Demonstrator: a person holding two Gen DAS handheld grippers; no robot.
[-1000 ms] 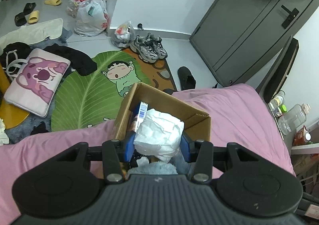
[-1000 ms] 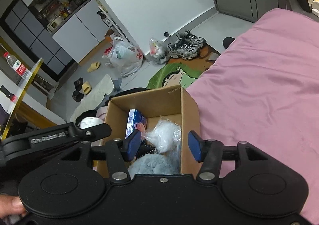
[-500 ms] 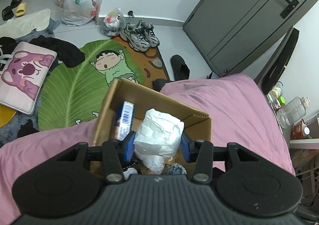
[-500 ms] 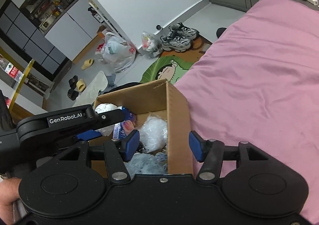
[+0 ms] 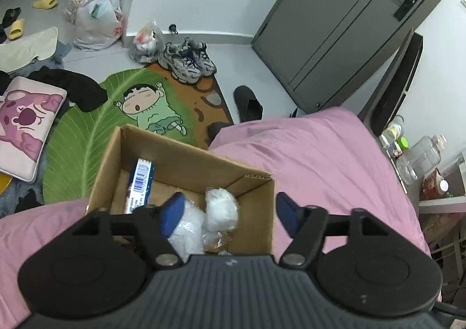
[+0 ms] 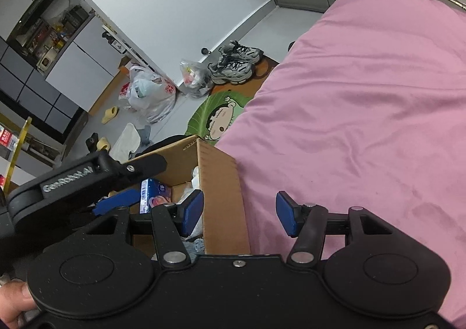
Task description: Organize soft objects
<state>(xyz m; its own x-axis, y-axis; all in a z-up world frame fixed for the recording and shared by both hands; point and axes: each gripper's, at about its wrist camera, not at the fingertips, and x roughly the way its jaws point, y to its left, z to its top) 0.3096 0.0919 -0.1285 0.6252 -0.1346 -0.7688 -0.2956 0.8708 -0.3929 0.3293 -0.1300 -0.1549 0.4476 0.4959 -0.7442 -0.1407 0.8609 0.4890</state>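
With the left tool (image 5: 228, 215) just opened and empty above it, the white wrapped bundle (image 5: 221, 208) is seen lying in the cardboard box (image 5: 189, 163), seemingly light and squashy, best gripped across its middle.

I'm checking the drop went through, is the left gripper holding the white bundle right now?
No, the left gripper has its jaws open and nothing pressed between them; the white bundle lies in the box.

A brown cardboard box (image 5: 186, 160) holding a blue-and-white pack (image 5: 140, 180) sits on a pink bedspread (image 5: 320, 160), with a green leaf-patterned rug (image 5: 84, 136) at centre left.
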